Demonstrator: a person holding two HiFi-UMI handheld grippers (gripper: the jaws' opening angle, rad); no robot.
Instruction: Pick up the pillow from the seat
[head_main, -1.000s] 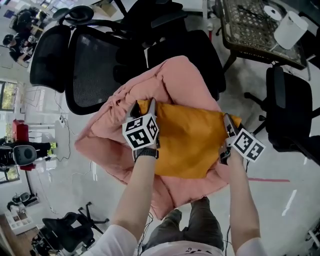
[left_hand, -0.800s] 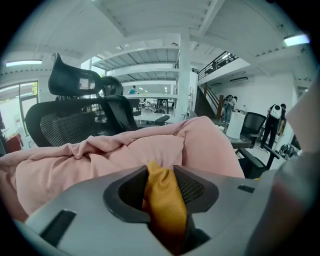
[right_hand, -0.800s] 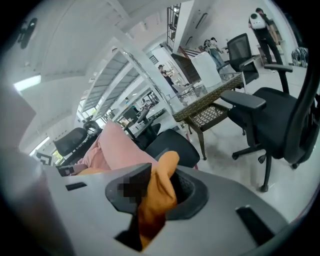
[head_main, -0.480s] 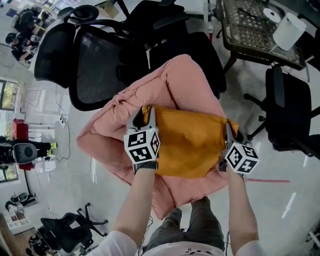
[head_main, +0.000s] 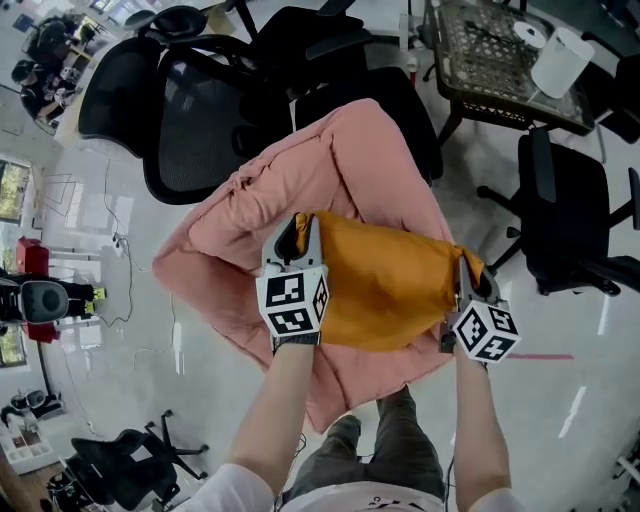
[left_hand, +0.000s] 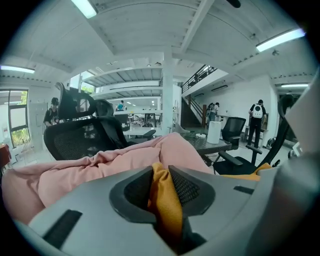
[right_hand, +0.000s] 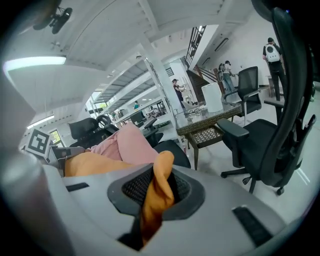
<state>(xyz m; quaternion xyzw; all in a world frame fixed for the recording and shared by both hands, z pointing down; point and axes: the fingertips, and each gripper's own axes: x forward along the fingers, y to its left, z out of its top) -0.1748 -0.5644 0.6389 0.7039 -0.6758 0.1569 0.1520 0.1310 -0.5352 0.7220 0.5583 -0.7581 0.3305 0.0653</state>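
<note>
An orange pillow (head_main: 385, 285) lies on a pink quilt (head_main: 330, 170) draped over the seat of a black office chair (head_main: 200, 120). My left gripper (head_main: 305, 228) is at the pillow's left corner. Its jaws are closing, and the mesh pads press on orange pillow fabric (left_hand: 162, 200) pinched between them. At the pillow's right corner, my right gripper (head_main: 467, 272) is shut on a bunched fold of the pillow (right_hand: 156, 192). The pillow stretches between the two grippers. The seat itself is hidden under the quilt.
A wicker-topped table (head_main: 505, 60) with a white paper roll (head_main: 555, 60) stands at the back right. A second black chair (head_main: 565, 215) is close on the right. The person's legs (head_main: 390, 440) are just in front of the quilt. The floor is pale and glossy.
Both grippers have closed on the pillow's far corners. The pillow's far edge has drawn toward the person and lifted slightly, and the right gripper's cube has dropped lower in the head view.
</note>
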